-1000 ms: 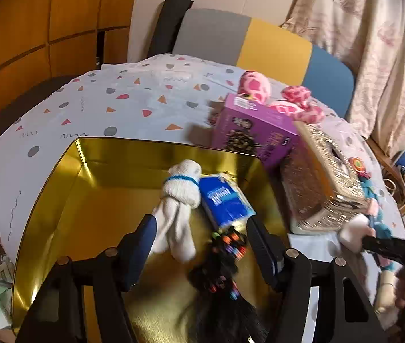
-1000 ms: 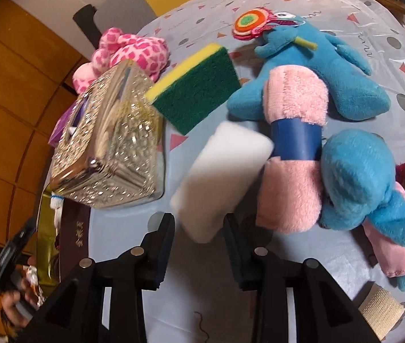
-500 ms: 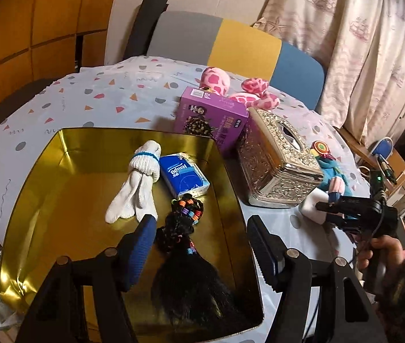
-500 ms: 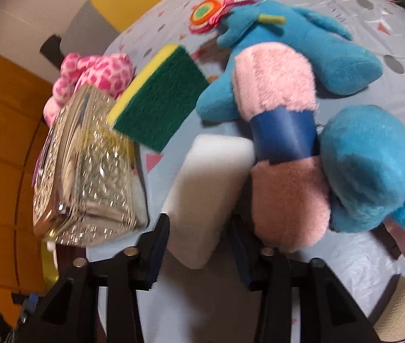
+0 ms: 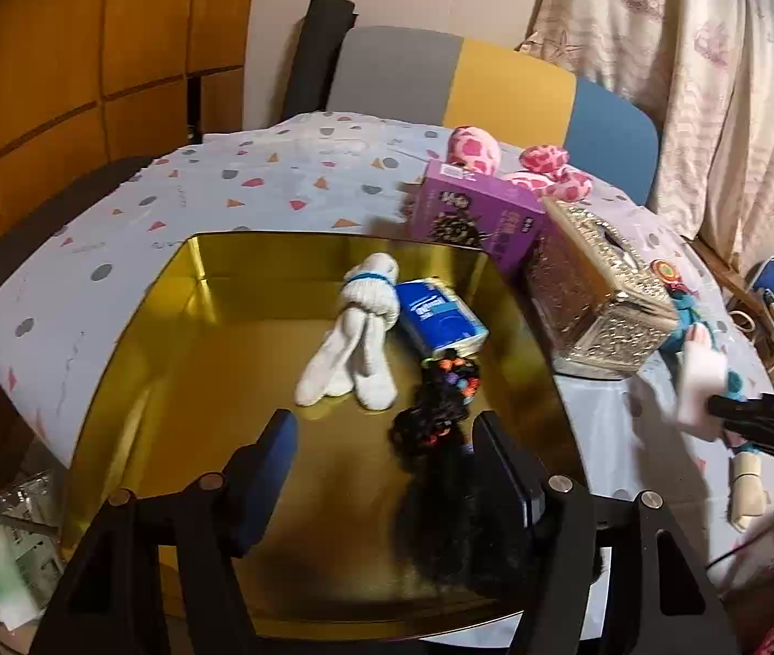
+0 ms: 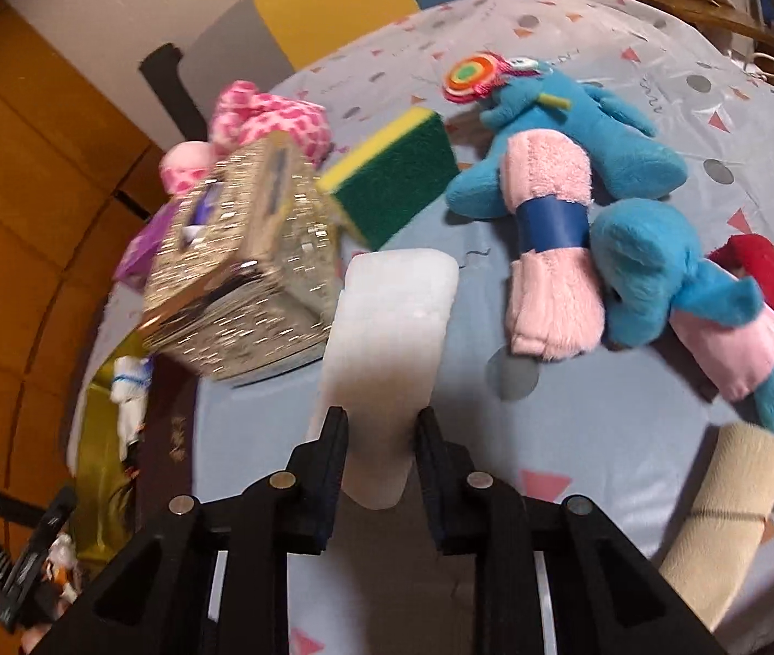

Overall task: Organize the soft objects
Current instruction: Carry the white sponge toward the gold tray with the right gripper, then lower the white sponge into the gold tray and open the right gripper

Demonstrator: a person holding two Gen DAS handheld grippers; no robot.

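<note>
The step in hand looks like the pick-up of the white sponge block (image 6: 387, 338): the right hand-held gripper (image 6: 379, 436) has its jaws closing on the block's near end, which pinches in between the pads, while the far end juts toward 12 o'clock just beside the glittery tissue box (image 6: 248, 267). The left hand-held gripper (image 5: 384, 450) hovers half-wide and empty over the gold tray (image 5: 196, 382), which already holds white socks (image 5: 354, 338), a blue tissue pack (image 5: 439, 316) and a black wig (image 5: 441, 436). Next, I judge, the block must travel toward 9 o'clock, clear the tissue box, and be released over bare tray floor.
</note>
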